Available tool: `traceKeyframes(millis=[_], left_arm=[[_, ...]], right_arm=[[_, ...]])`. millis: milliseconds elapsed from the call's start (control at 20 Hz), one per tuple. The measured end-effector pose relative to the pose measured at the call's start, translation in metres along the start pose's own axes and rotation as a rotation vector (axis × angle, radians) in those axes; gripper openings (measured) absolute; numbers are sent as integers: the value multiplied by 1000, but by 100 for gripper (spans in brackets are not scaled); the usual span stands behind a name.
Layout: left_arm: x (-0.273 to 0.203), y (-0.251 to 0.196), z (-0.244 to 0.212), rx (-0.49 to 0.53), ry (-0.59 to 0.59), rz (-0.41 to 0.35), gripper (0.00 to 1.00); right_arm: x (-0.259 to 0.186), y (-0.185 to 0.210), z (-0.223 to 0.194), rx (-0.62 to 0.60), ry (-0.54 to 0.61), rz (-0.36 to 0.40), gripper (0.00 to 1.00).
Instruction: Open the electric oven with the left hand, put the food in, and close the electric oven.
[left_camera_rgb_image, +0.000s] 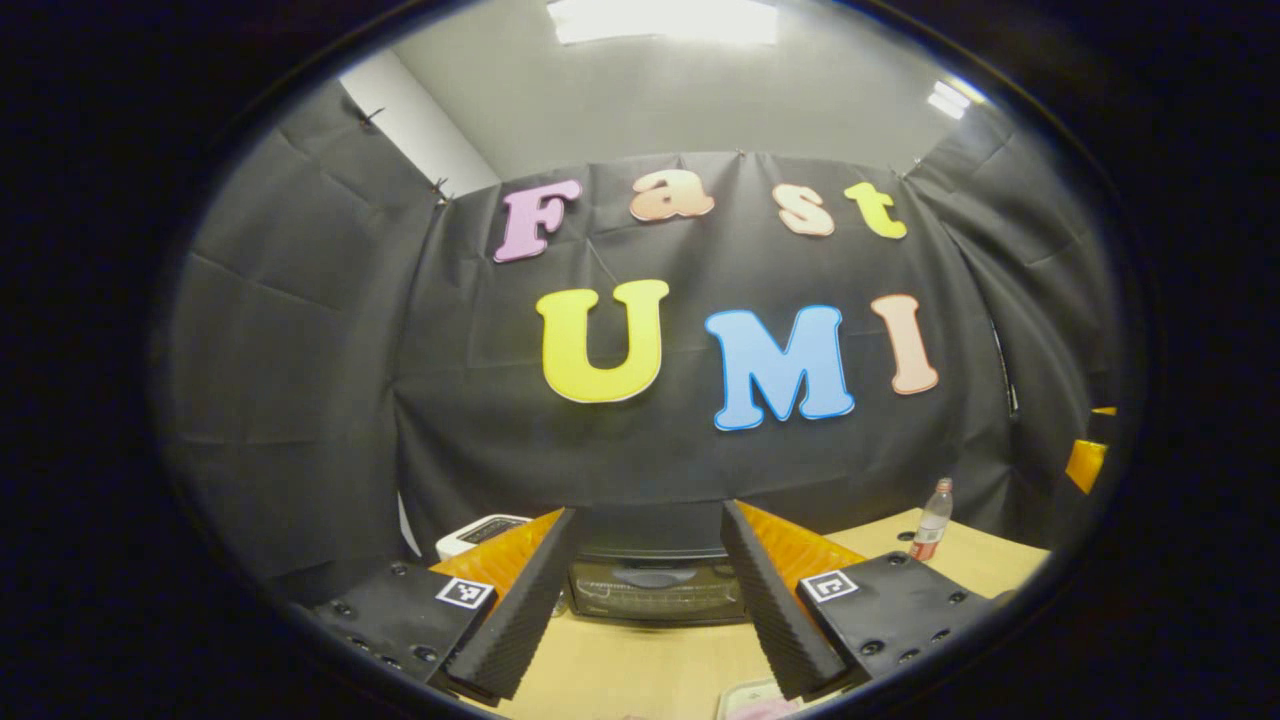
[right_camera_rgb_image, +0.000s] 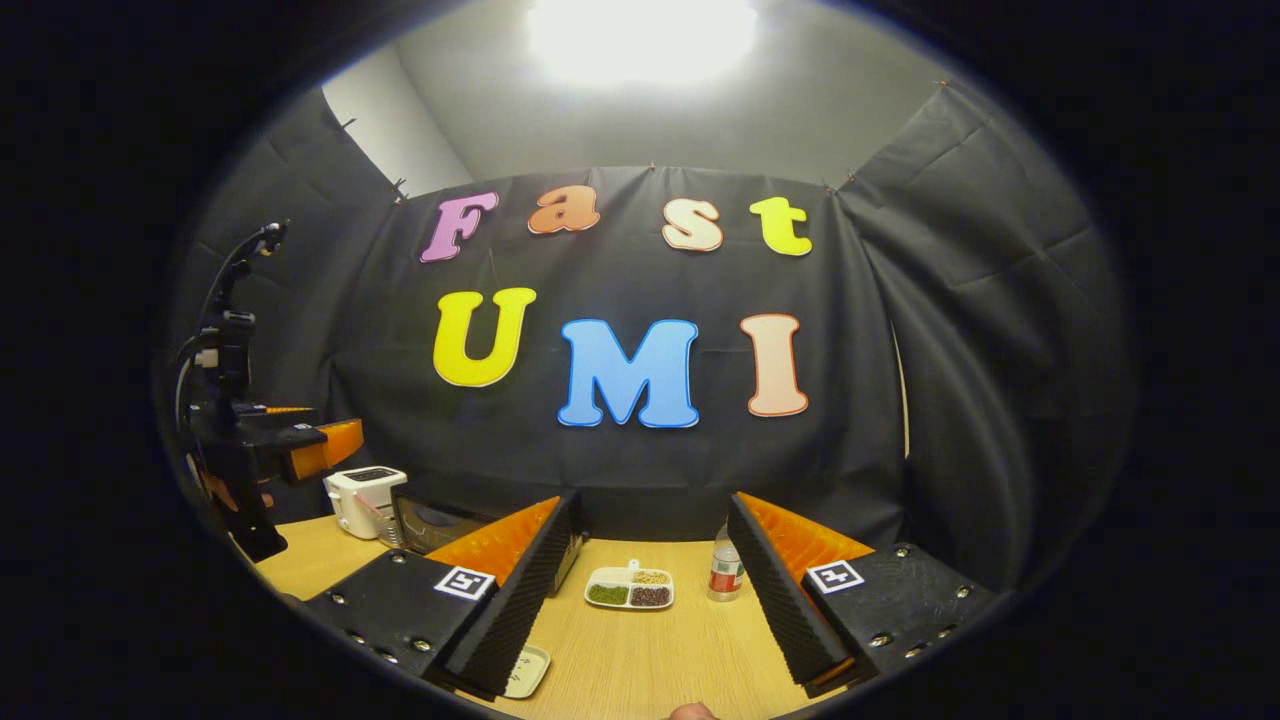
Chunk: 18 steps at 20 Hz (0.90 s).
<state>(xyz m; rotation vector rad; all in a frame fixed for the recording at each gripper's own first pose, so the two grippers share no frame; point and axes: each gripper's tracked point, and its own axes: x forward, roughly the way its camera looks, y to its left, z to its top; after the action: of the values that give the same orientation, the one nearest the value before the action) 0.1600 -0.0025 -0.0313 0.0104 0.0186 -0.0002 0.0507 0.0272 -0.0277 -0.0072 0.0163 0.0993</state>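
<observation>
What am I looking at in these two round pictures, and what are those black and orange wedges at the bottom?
There is no robot here: a person holds a two-fingered tool in each hand, and a fisheye camera rides on each, looking forward along its fingers. The wedges are those fingers.

The left gripper view shows the left hand-held gripper, open and holding nothing, pointed at the electric oven, whose door looks closed. A bottle stands to the right on the wooden table, and a white appliance sits to the left.

The right gripper view shows the right hand-held gripper, also open and empty. Between its fingers lies a divided dish of food beside the bottle. At far left the other gripper hangs above the table near the white appliance and the oven.
</observation>
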Motion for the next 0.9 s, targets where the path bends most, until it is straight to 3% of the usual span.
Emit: traceKeyframes(millis=[50, 100, 150, 200, 300, 500, 550, 900], left_arm=[[15, 1, -5, -1, 5, -13, 100], [30, 1, -11, -3, 8, -27, 91], [44, 1, -17, -5, 13, -39, 96], [57, 1, -25, -7, 20, -51, 91], [81, 2, -39, -14, 32, -72, 91], [122, 2, -78, -19, 80, -107, 100], [131, 2, -86, -20, 88, -113, 96], [178, 2, -151, -24, 173, -123, 100]], right_arm=[[4, 3, -3, -2, 9, -14, 98], [9, 6, -4, -2, 12, -29, 98], [13, 8, -4, -3, 17, -45, 98], [17, 9, -6, -9, 23, -61, 98], [26, 12, -9, -26, 29, -92, 98], [39, 21, -18, -34, 60, -146, 98], [41, 23, -20, -38, 68, -158, 98], [42, 29, -38, -75, 124, -206, 98]])
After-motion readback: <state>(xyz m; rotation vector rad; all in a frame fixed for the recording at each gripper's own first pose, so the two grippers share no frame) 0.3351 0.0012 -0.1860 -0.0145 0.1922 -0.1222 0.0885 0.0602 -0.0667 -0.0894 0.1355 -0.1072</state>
